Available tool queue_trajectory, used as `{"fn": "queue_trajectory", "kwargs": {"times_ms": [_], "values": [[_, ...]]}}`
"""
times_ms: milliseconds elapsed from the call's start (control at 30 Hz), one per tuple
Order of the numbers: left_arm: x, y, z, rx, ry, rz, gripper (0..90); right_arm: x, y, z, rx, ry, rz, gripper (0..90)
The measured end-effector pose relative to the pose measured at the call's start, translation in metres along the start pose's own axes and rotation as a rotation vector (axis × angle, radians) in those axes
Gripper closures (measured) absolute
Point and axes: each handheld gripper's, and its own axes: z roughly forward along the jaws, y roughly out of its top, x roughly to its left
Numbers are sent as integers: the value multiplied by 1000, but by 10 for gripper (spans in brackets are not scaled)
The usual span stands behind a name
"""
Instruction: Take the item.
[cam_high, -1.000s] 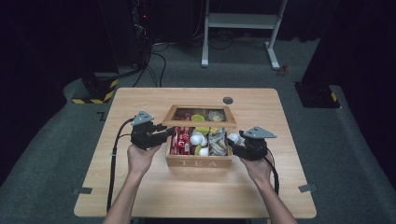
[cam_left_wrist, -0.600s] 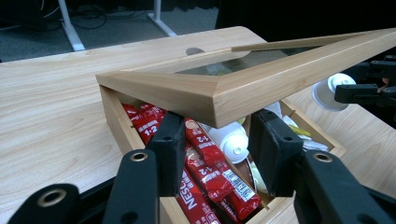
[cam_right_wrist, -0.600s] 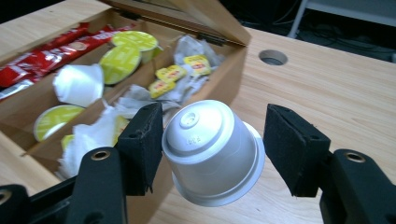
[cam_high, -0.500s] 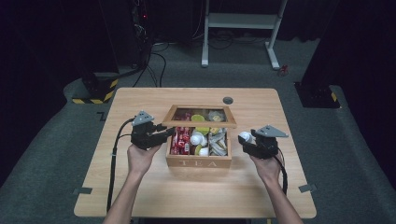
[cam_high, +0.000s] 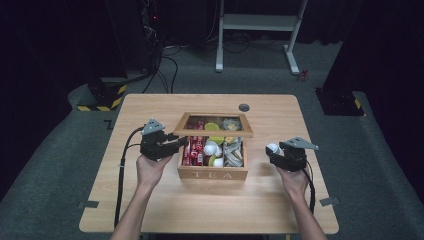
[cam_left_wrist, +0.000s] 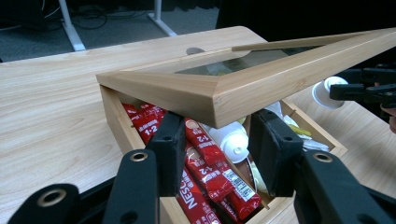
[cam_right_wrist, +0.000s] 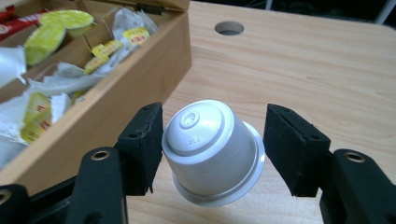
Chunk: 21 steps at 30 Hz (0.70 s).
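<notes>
Right claw (cam_high: 278, 151), now off right of tea box (cam_high: 212, 173), gripping white capsule (cam_right_wrist: 214, 151); left claw (cam_high: 176, 144) clamping raised lid (cam_high: 214, 132).

Both forearms are bare, with no sleeves. Each hand carries a black gripper: the left gripper (cam_high: 159, 144) and the right gripper (cam_high: 286, 153) are each topped by a grey three-cornered plate and trail a black cable. Their black jaws end in flat, foam-like pads (cam_right_wrist: 286, 140) and have round metal-ringed holes on the arms behind them.
</notes>
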Motion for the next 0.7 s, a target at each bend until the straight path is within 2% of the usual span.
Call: {"fn": "queue_trajectory", "kwargs": {"times_ms": [233,700], "values": [[0,0,0,2,-1,2,566,-6,-10,8,25,-12,12,391],[0,0,-1,-4,-6,0,566,-10,-19,22,67,-20,36,390]]}}
